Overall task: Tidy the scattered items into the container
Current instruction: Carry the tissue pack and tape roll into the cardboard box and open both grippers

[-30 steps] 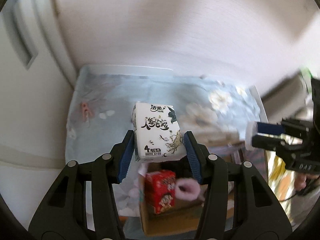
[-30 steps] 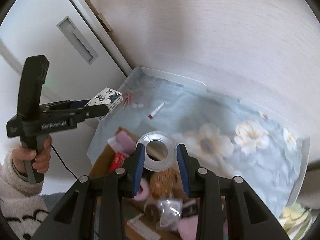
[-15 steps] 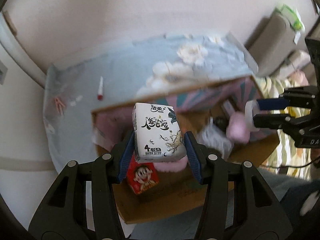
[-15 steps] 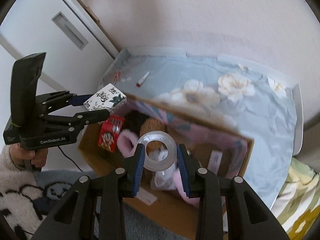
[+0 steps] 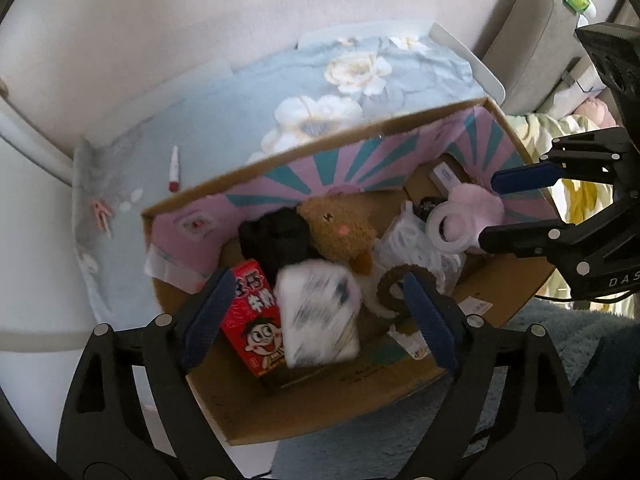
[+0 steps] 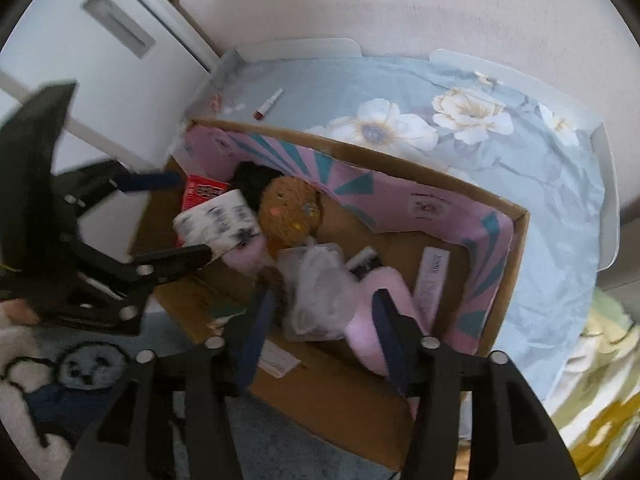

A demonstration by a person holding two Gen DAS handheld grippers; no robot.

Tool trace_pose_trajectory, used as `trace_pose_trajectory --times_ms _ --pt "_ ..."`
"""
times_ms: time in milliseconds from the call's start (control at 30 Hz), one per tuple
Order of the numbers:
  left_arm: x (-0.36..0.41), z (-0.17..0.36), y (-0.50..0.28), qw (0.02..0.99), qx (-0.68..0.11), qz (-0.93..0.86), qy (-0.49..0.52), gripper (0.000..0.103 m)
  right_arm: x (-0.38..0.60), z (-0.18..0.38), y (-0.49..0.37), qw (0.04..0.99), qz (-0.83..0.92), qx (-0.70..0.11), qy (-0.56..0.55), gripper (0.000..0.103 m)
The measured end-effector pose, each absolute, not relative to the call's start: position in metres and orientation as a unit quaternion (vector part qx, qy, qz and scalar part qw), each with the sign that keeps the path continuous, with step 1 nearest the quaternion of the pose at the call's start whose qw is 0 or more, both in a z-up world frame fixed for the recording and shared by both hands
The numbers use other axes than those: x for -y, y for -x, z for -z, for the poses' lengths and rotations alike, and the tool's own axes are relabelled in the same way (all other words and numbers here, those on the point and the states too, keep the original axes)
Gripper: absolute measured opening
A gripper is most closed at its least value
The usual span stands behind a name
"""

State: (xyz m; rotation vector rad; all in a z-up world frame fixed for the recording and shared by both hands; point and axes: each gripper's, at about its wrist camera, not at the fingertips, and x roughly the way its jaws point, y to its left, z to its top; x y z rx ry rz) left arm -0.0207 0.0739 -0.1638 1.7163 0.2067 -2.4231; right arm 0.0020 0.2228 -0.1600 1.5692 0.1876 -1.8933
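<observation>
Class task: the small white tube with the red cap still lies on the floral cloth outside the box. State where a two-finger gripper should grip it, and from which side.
Grip the tube mid-body, from straight above, fingers closing across its narrow width: it lies flat on the cloth, nothing beside it.

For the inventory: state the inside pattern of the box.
Box: pink with teal rays, clearest in the left wrist view.

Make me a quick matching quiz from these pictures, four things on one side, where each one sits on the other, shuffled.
Things:
1. tissue pack
2. red-capped tube
3. tape roll
4. brown plush

Places:
A. on the floral cloth, outside the box
B. in the box, against its pink wall
C. by the right gripper
D. between the left gripper fingers, untouched

Pairs: 1-D, 2-A, 3-C, 4-B
</observation>
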Motion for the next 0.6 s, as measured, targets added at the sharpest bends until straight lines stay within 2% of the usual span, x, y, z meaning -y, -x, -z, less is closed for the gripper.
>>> trace_pose_trajectory --times_ms 233,600 --pt "-0.056 0.156 0.008 0.123 -0.096 0.81 -0.565 0.088 -0.232 0.147 0.003 0.34 0.741 -0.048 -0.577 0.058" --pt "-0.024 0.142 -0.022 0.185 -0.14 0.815 -0.531 0.088 -0.214 0.137 0.011 0.369 0.743 -0.035 -0.557 0.058"
